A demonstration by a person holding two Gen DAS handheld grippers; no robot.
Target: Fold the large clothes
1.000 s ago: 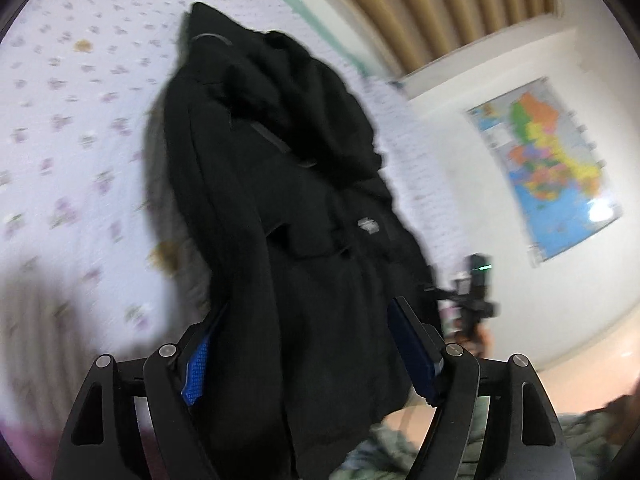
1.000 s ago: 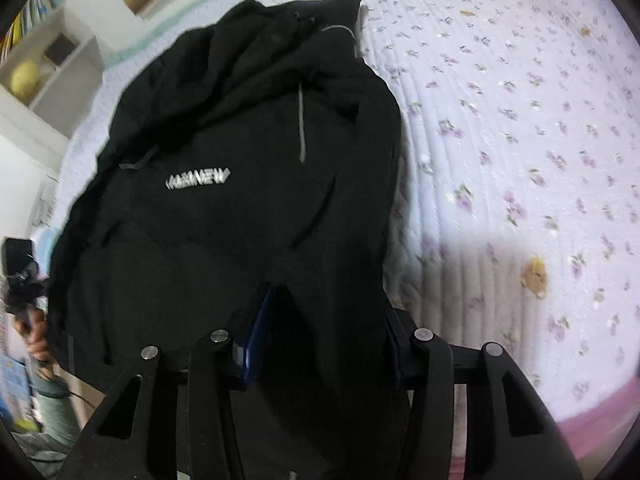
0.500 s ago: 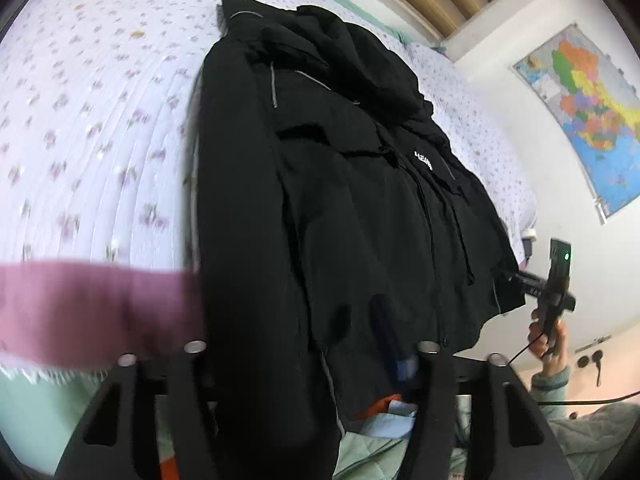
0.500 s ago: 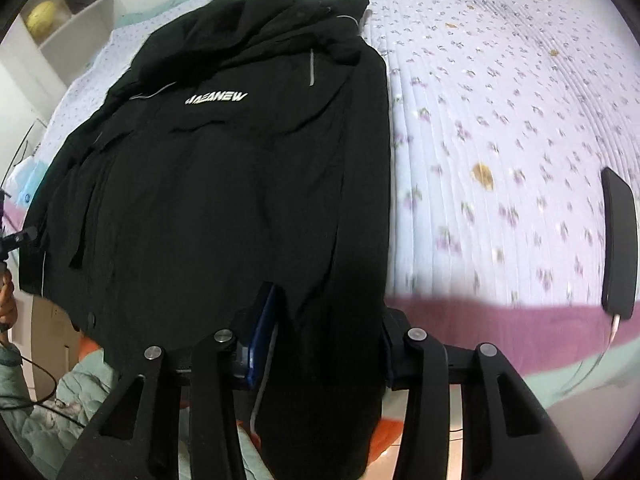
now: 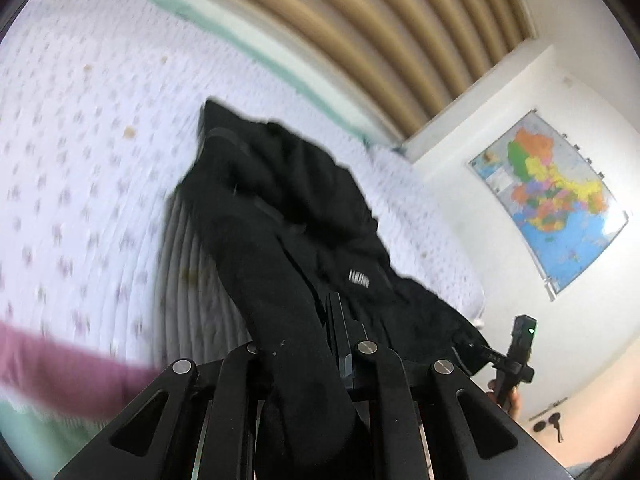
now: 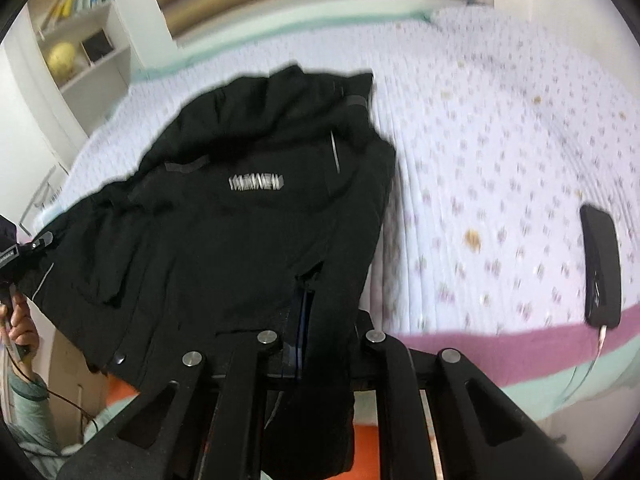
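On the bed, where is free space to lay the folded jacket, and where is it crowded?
Free: the wide floral quilt between the jacket and the phone in the right view, and beyond the jacket's other side in the left view. Crowded: the near bed edge, where both grippers, left and right, clamp the jacket hem, and the phone's corner.

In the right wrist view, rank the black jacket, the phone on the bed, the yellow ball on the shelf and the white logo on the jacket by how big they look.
Largest to smallest as they look:
1. black jacket
2. phone
3. white logo and yellow ball look about alike, so they are not ranked; the ball also sits farther back on the shelf.
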